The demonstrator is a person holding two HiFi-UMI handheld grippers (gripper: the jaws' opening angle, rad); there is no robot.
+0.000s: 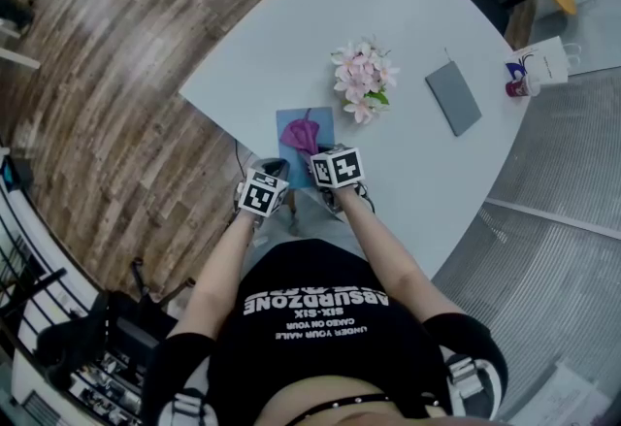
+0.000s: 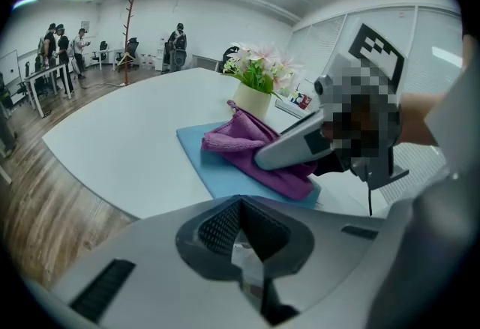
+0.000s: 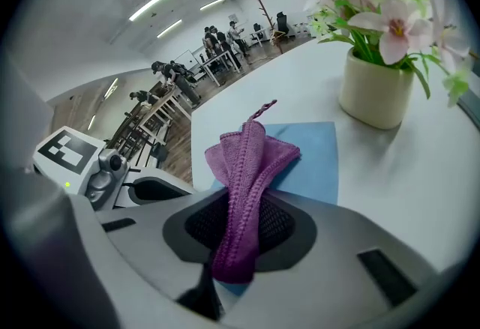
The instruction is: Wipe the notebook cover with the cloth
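A light blue notebook [image 1: 289,119] lies flat near the front edge of the white table [image 1: 408,172]. A bunched purple cloth [image 1: 303,135] rests on its cover. My right gripper [image 1: 325,154] is shut on the cloth's near end; in the right gripper view the cloth [image 3: 247,170] runs out from between the jaws [image 3: 240,234] over the notebook [image 3: 315,155]. My left gripper [image 1: 275,170] is at the table's front edge, just left of the notebook, jaws together and holding nothing [image 2: 244,234]. From the left gripper view the cloth [image 2: 247,144] lies on the notebook [image 2: 217,174] under the right gripper's finger [image 2: 296,146].
A cream vase of pink flowers [image 1: 361,80] stands just beyond the notebook's right side. A grey flat pad [image 1: 453,96] and a white paper bag [image 1: 539,65] are further right. Several people stand far off by desks [image 2: 56,46]. Wooden floor lies left of the table.
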